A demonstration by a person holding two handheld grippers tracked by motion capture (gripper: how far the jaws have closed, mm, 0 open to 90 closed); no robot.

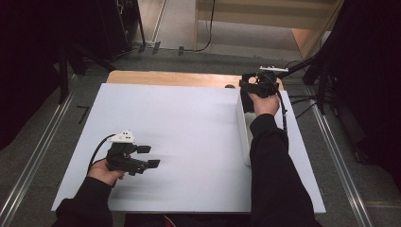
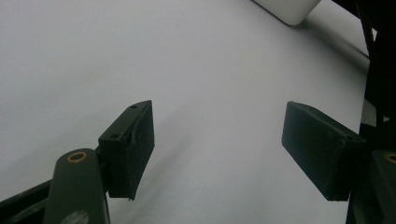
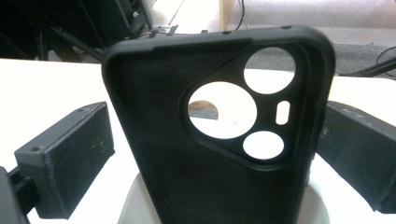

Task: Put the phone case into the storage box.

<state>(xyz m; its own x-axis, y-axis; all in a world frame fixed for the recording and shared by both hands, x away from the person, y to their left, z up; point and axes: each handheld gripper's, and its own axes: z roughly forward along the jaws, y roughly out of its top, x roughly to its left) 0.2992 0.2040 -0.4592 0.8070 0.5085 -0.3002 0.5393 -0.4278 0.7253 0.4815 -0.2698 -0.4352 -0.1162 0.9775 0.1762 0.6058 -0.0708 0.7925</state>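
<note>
A black phone case [image 3: 154, 140] with round camera cut-outs stands upright, its lower end in a long white holder [image 3: 133, 200]. My right gripper [image 3: 215, 112] is open, one jaw on each side of the case. A thin gap shows at the left pad [image 3: 79, 144], and the right pad [image 3: 359, 149] sits close against the case edge. From above, this right gripper [image 1: 249, 87] hangs over the far end of the white holder [image 1: 244, 137], where the dark case [image 1: 246, 101] stands. My left gripper [image 1: 149, 156] is open and holds nothing, low over the white board [image 1: 189, 123] at front left. The left gripper [image 2: 219, 123] looks across the bare board.
A corner of the white holder [image 2: 289, 9] shows far off in the left gripper view. A wooden table edge [image 1: 165, 78] runs behind the board. Dark stands, cables and metal floor rails [image 1: 42, 146] surround the table.
</note>
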